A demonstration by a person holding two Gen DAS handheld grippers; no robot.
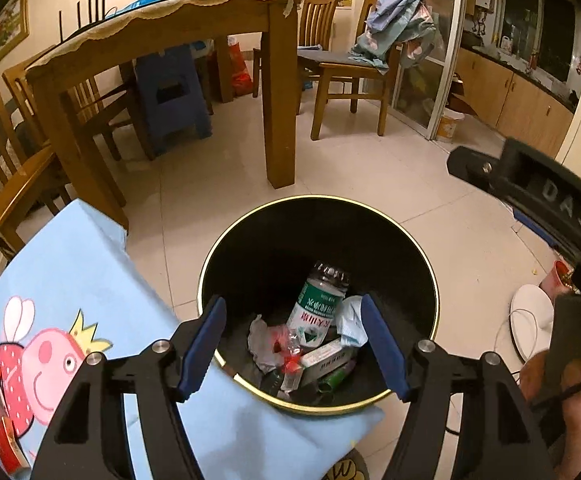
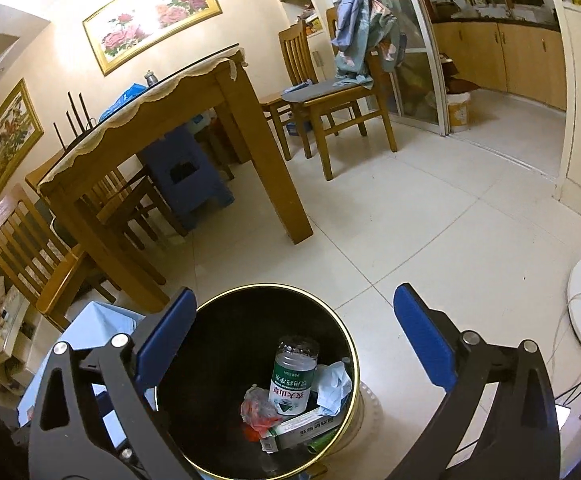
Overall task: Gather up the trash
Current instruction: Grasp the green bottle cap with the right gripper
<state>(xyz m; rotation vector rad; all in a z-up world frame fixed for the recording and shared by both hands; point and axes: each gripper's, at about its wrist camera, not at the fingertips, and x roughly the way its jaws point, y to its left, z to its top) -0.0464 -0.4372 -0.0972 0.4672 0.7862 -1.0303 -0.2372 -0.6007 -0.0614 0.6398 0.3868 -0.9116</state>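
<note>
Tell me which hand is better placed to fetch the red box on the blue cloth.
Left, probably: the red box lies on the blue cloth right beside the left gripper, whose fingers are open and empty. The right gripper sees no box.

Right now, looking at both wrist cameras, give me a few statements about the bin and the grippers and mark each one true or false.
1. The trash bin is empty. False: it holds a plastic bottle, a small box and crumpled wrappers.
2. The left gripper is open with nothing between its fingers. True.
3. The right gripper is clamped on the bottle. False: it is open and empty; the bottle lies in the bin.
4. A light blue cloth with a cartoon pig lies beside the bin. True.
5. The bin's rim is gold coloured. True.
</note>
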